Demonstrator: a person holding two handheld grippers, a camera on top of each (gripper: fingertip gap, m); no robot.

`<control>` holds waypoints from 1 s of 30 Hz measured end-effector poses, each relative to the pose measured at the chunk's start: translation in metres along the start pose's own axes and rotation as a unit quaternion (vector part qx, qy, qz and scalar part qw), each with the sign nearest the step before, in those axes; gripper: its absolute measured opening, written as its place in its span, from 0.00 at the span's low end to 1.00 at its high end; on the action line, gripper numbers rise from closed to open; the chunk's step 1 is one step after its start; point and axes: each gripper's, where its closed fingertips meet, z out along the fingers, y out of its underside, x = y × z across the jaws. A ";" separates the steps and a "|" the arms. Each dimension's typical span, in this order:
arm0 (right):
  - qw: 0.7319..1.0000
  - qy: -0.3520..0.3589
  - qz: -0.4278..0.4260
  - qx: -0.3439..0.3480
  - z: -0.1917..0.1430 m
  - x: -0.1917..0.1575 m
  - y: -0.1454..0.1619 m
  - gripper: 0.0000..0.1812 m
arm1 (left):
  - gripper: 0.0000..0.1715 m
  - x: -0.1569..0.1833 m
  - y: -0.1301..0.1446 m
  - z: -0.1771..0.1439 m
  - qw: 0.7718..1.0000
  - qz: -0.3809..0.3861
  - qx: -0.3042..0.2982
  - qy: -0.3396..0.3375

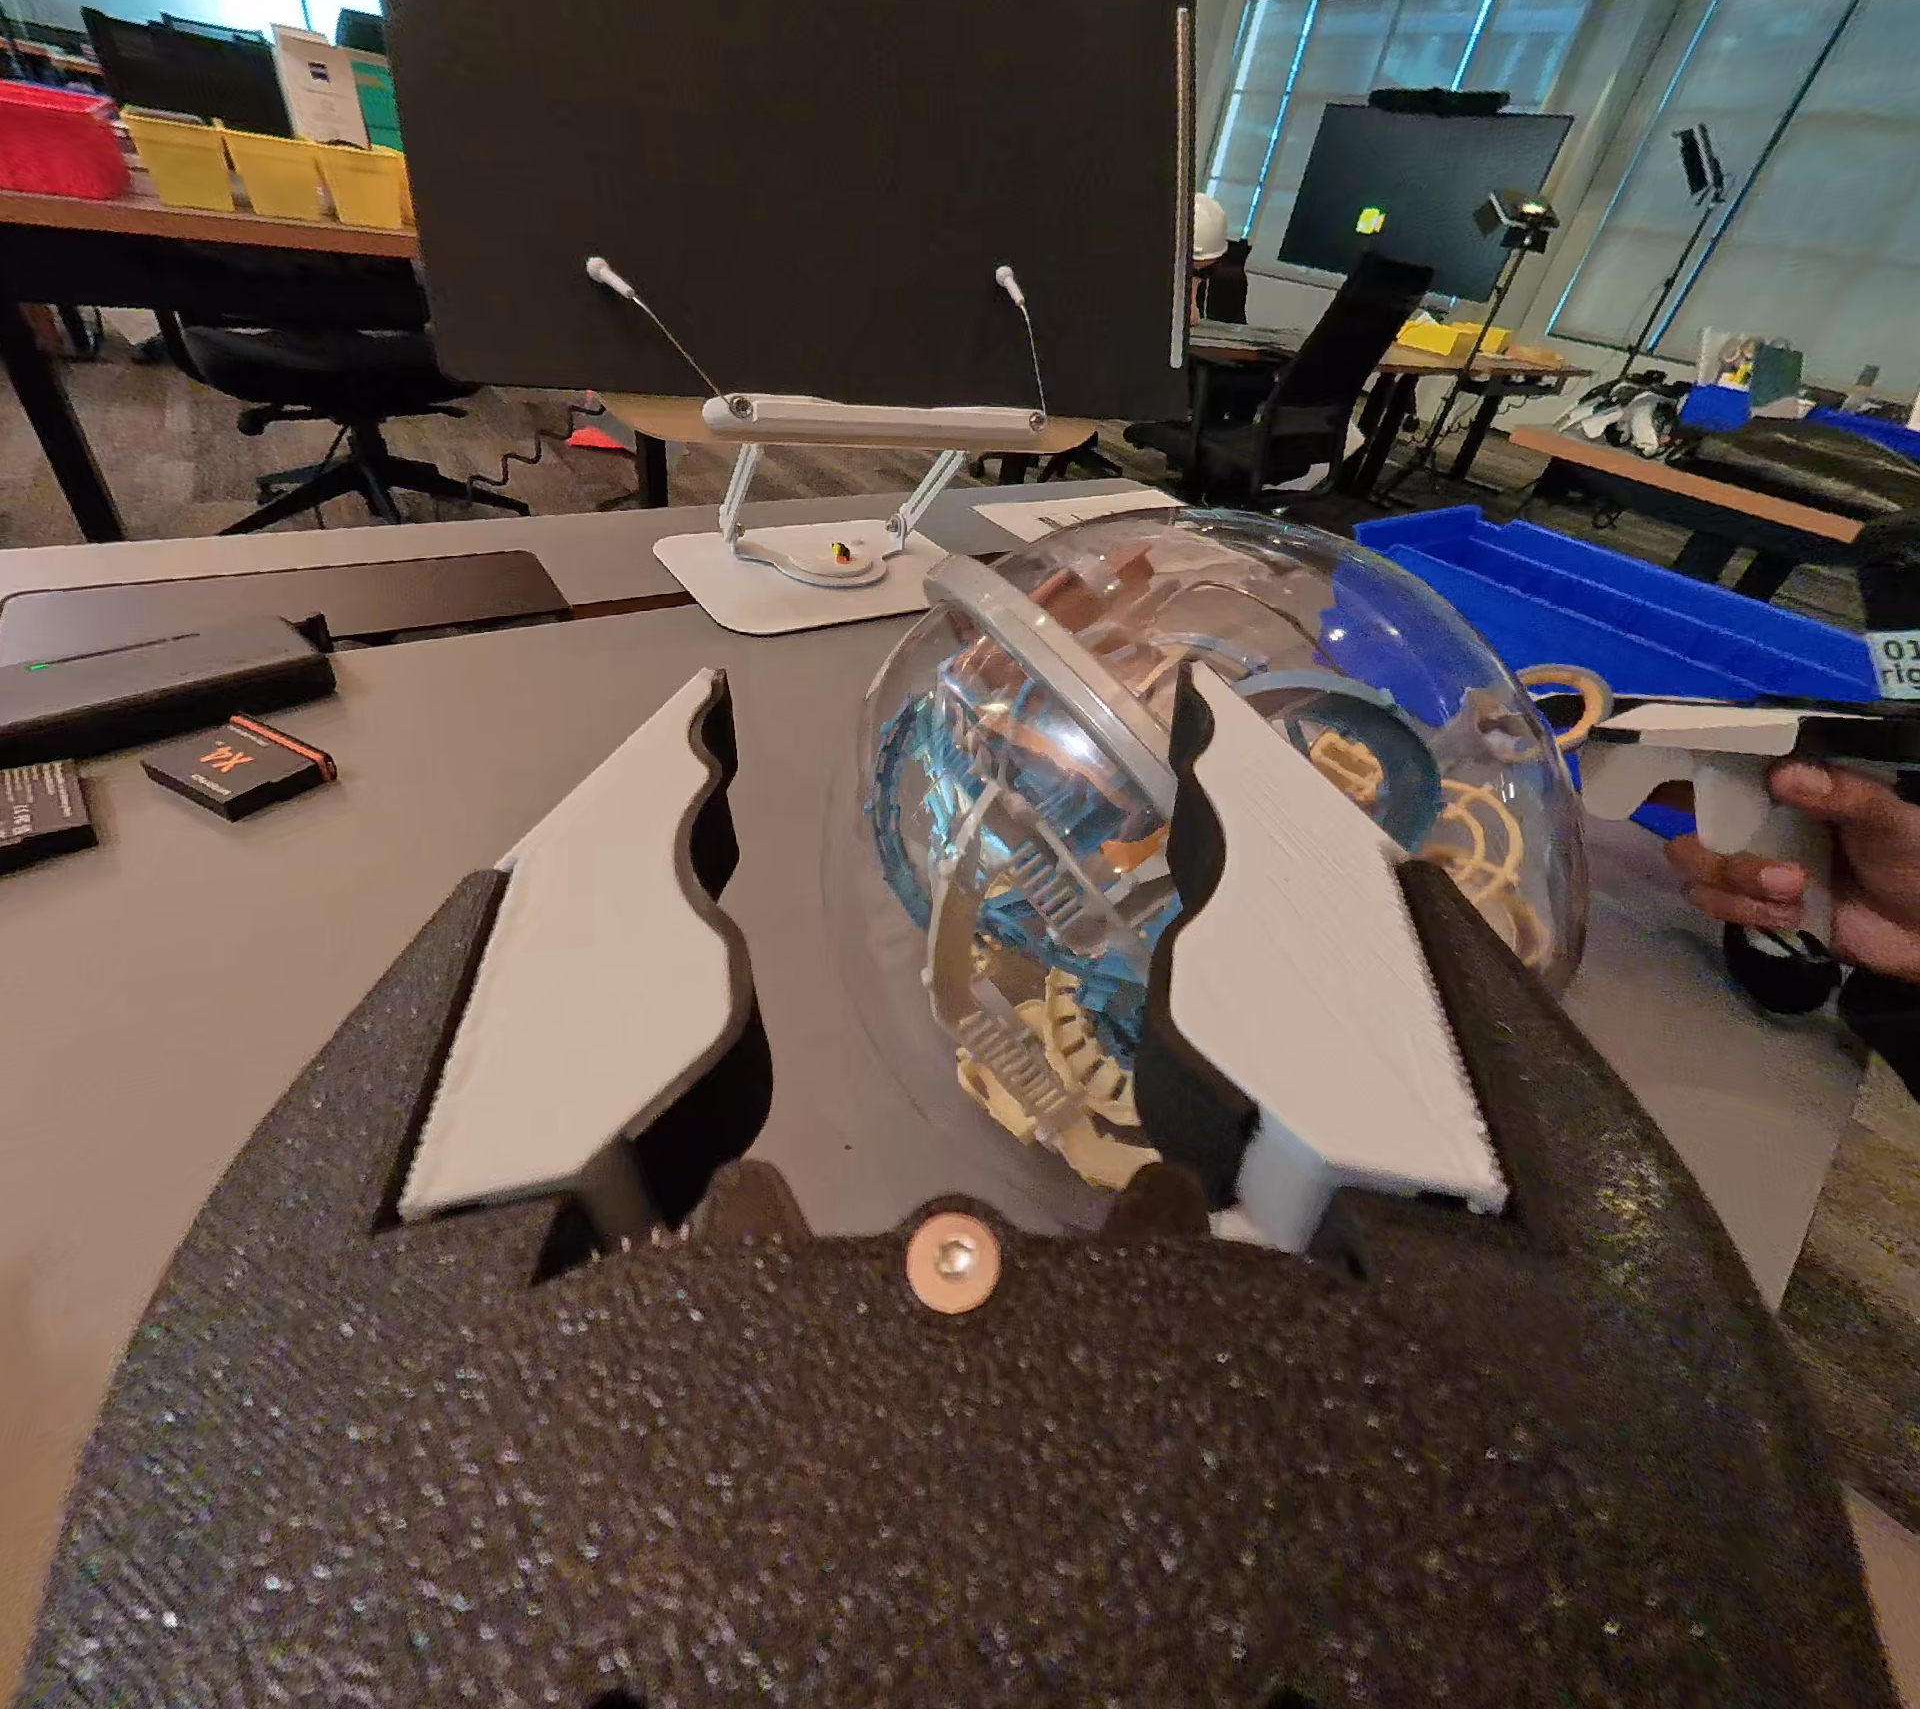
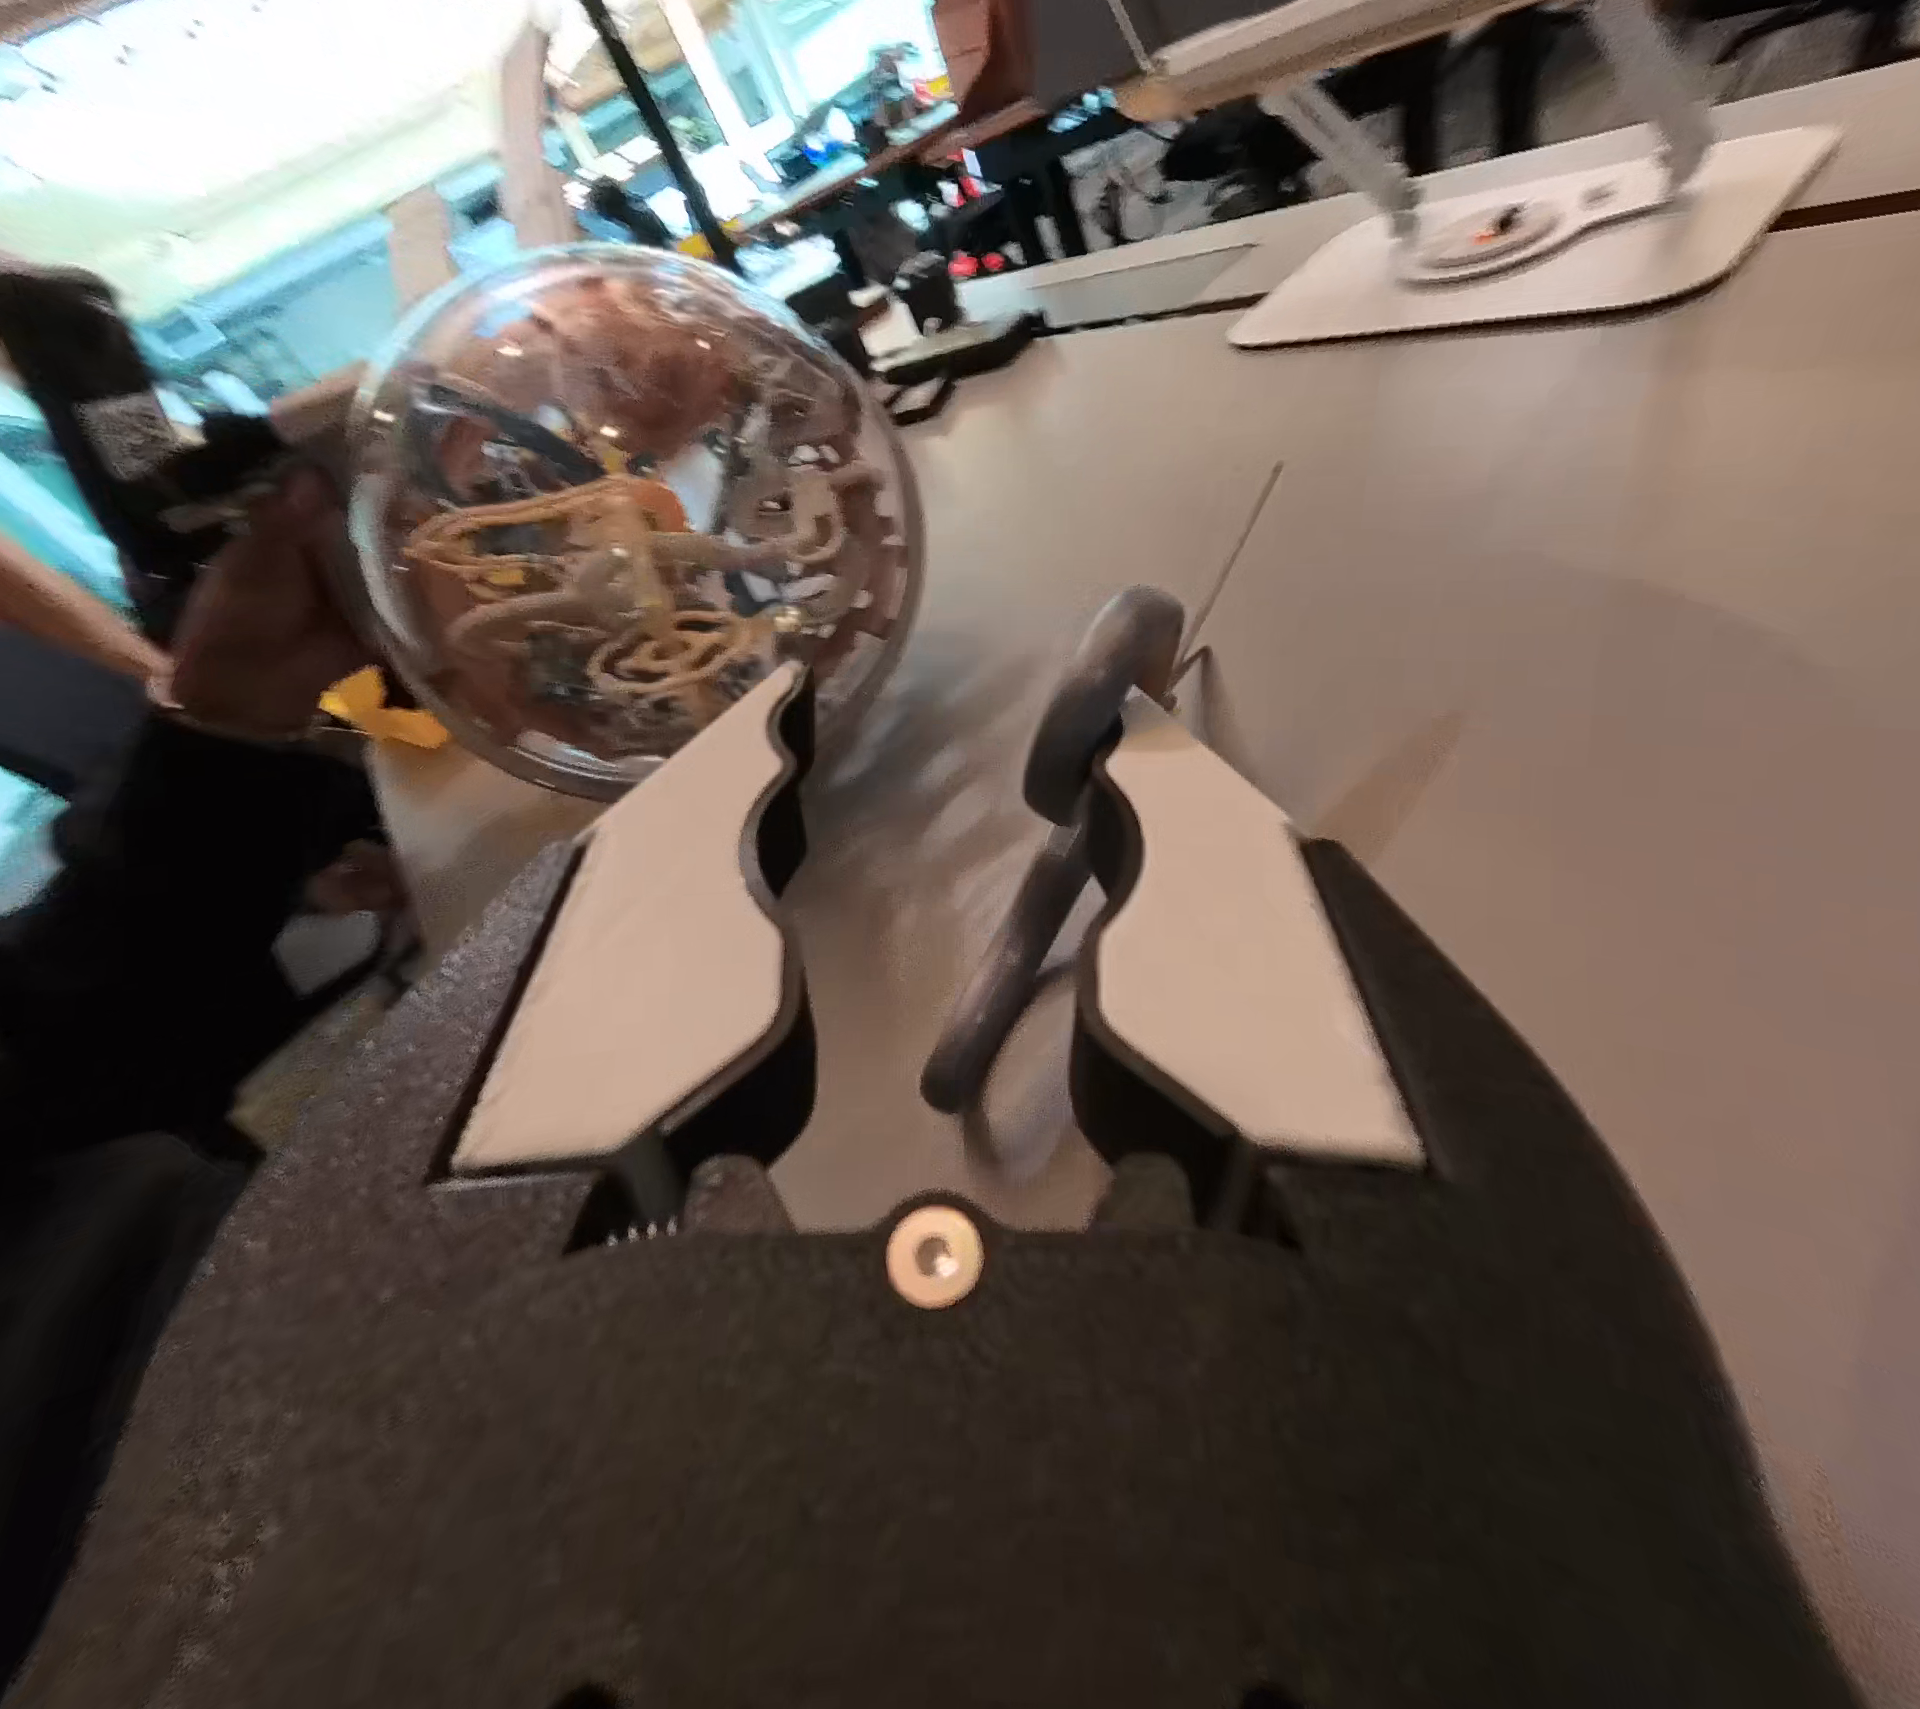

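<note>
A clear plastic maze ball (image 1: 1039, 807) with blue, tan and brown tracks inside sits on the grey table (image 1: 312, 932). My left gripper (image 1: 951, 693) is open wide. Its right finger (image 1: 1299, 911) lies across the front of the ball, and its left finger is well clear of it. In the right wrist view the ball (image 2: 623, 516) is to the front left, with a hand (image 2: 260, 610) behind it. My right gripper (image 2: 956, 703) is open. A dark grey ring-shaped piece (image 2: 1049, 838), blurred, stands between its fingers, against the right finger (image 2: 1226, 932).
A white stand (image 1: 821, 563) with two thin rods is at the back of the table, before a black board (image 1: 790, 101). A blue bin (image 1: 1621, 610) is at the right. A black device (image 1: 156, 672) and small black boxes (image 1: 239, 766) lie at the left.
</note>
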 end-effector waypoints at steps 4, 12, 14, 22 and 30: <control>0.996 0.034 -0.021 -0.085 -0.012 0.009 0.023 0.27 | 0.47 -0.001 0.000 0.000 1.000 -0.005 0.001 -0.002; 0.992 -0.015 0.126 -0.009 -0.031 0.012 -0.002 0.35 | 0.47 -0.004 0.001 0.000 1.000 -0.006 0.000 -0.007; 0.992 0.045 0.109 -0.041 -0.028 0.029 0.010 0.31 | 0.47 -0.006 0.001 -0.001 1.000 -0.007 -0.001 -0.010; 0.981 0.091 0.017 -0.170 -0.045 0.011 0.032 0.21 | 0.47 -0.009 -0.006 -0.008 0.999 0.034 -0.008 -0.041; 0.972 0.155 -0.008 -0.179 -0.061 0.021 0.028 0.19 | 0.47 0.015 -0.041 -0.029 0.997 0.060 0.033 -0.030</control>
